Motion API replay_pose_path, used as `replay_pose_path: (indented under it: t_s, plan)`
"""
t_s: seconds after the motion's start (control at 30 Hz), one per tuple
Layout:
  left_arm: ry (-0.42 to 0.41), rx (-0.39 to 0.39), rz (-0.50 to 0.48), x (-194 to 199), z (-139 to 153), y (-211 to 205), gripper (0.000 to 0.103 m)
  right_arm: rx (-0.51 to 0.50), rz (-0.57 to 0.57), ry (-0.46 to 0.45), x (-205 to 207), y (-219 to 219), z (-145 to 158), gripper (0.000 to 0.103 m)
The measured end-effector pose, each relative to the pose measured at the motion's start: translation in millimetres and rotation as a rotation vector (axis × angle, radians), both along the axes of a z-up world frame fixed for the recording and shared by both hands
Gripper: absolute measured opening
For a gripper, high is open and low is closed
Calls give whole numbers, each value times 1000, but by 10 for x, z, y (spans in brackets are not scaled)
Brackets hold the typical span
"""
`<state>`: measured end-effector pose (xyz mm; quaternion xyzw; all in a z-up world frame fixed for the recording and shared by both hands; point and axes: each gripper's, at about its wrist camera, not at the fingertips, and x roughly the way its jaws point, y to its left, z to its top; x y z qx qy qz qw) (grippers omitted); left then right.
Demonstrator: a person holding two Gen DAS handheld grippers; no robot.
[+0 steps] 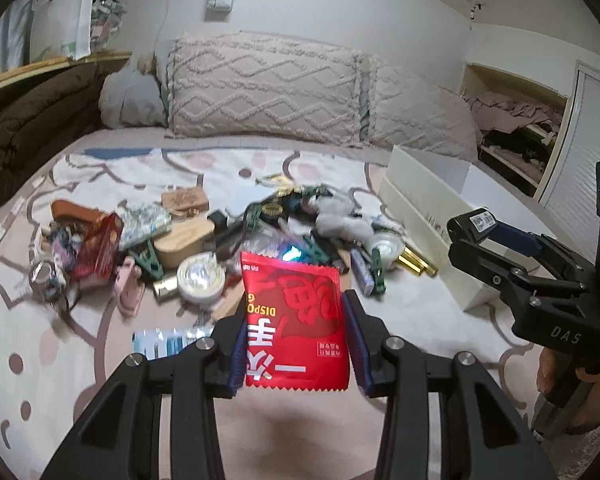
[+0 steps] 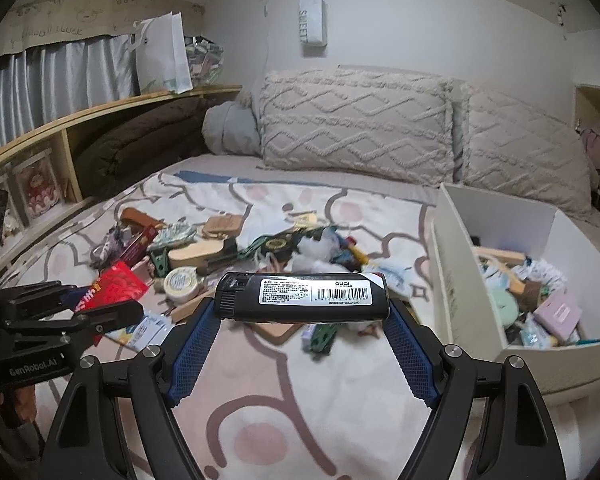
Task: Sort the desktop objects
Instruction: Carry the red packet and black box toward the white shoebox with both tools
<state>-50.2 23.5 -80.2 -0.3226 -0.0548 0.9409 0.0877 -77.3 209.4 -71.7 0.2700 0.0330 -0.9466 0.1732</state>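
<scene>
My left gripper (image 1: 296,312) is shut on a flat red packet (image 1: 296,320) with white characters, held above the bed; the same red packet (image 2: 112,286) shows at the left of the right wrist view. My right gripper (image 2: 302,306) is shut endwise on a black lighter (image 2: 302,295) with a white barcode label, lying crosswise between the blue pads. That lighter (image 1: 472,222) and the right gripper (image 1: 466,236) also appear at the right of the left wrist view. A heap of small objects (image 1: 220,236) lies on the patterned blanket beyond both grippers.
A white box (image 2: 496,248) at the right holds several sorted items; its wall (image 1: 424,208) shows in the left wrist view. Cream pillows (image 2: 356,124) line the far wall. A wooden shelf (image 2: 60,132) runs along the left. A person's hand (image 1: 552,372) grips the right tool.
</scene>
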Motion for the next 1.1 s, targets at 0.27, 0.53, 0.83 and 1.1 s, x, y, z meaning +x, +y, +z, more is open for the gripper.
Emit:
replay_pose_path:
  t_s: [0.27, 0.53, 0.83, 1.1]
  plan:
    - [67, 2, -17, -110, 275, 83, 42, -11, 20, 73, -118, 85, 372, 83]
    - [104, 35, -30, -256, 464, 144, 42, -64, -24, 133, -320, 279, 720, 83]
    - [145, 51, -77, -468, 685, 337, 42, -94, -95, 170, -494, 547, 899, 83]
    - [145, 76, -105, -659, 728, 533, 42, -75, -162, 185, -577, 820, 926, 83]
